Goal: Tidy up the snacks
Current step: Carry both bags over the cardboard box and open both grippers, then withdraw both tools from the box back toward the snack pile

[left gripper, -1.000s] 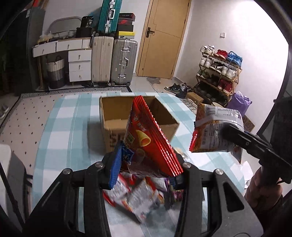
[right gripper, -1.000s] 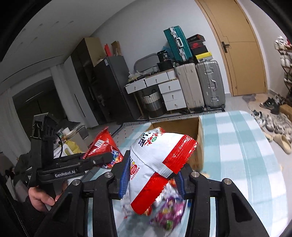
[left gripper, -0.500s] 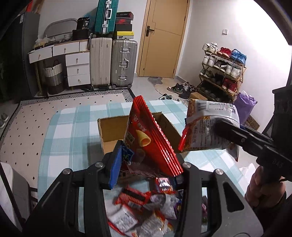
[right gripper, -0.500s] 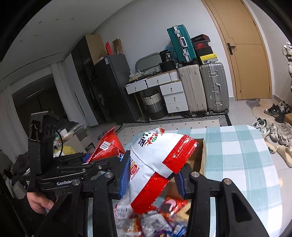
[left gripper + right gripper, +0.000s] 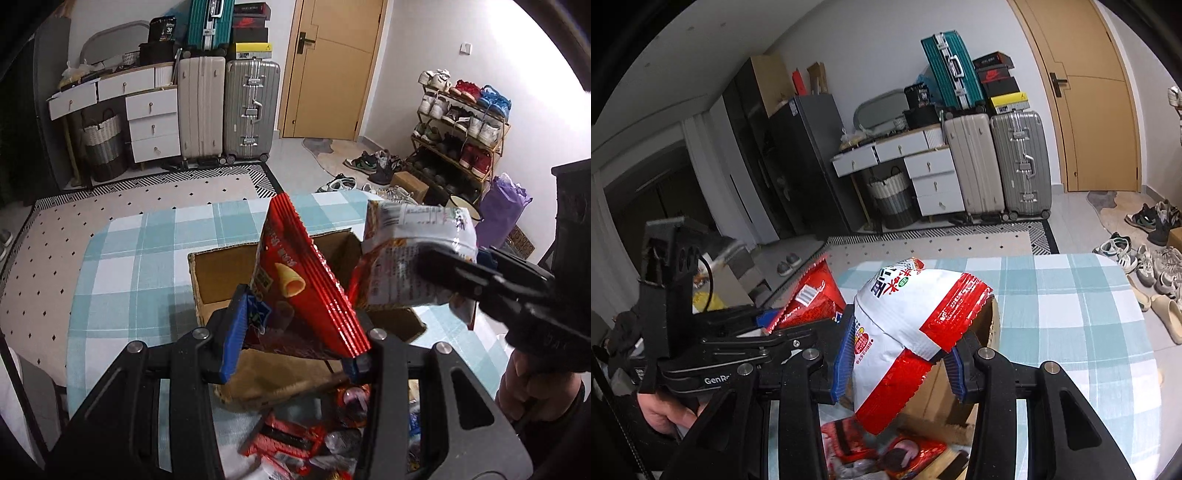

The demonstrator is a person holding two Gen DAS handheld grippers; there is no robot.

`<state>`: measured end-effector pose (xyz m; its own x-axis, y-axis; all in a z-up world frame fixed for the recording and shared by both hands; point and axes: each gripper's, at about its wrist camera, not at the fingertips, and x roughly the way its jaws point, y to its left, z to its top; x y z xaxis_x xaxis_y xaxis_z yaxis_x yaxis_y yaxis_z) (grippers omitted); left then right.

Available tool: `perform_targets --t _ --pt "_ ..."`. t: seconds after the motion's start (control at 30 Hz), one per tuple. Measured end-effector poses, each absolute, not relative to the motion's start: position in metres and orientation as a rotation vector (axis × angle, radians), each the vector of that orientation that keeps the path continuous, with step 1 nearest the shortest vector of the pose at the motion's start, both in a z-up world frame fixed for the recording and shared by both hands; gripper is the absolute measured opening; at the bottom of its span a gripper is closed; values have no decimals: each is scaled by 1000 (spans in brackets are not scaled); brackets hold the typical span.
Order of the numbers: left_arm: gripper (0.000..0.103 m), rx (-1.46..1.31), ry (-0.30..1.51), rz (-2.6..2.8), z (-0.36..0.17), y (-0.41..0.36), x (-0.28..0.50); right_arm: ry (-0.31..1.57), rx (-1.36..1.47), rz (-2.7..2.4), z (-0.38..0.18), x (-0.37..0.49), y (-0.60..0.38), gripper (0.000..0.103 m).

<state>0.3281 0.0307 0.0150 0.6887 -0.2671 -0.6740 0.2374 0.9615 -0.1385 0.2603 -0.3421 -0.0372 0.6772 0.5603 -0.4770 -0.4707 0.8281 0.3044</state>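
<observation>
Left gripper (image 5: 295, 336) is clamped on the red snack bag (image 5: 295, 284); right gripper (image 5: 899, 358) is clamped on the white-and-red snack bag (image 5: 905, 332). We hold both bags over the open cardboard box (image 5: 221, 269) on the checked tablecloth (image 5: 140, 258), red bag at 12 o'clock from its jaws. Loose snack packets (image 5: 295, 443) lie at 6 o'clock. Risk, in our judgement: the bags are nearly touching, so releasing together could knock one onto the box rim and off the table.
</observation>
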Motion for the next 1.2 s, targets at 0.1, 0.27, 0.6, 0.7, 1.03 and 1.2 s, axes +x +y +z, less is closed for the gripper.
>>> perform_targets --t 0.1,0.27,0.6,0.7,1.03,1.2 --pt "40 -28 785 -284 1 29 343 610 152 575 -50 273 -338 43" --pt "40 -5 814 -277 -17 29 365 647 134 574 -72 293 -335 43" --pt "81 -8 806 -255 -29 32 387 665 107 559 -94 314 -334 72" --pt "83 -3 776 -232 -23 35 380 630 86 525 -92 310 -338 81" --pt "83 -10 731 -203 3 43 327 579 106 492 -67 273 -365 81" --pt "85 -3 689 -173 20 45 287 547 103 488 -51 239 -371 81"
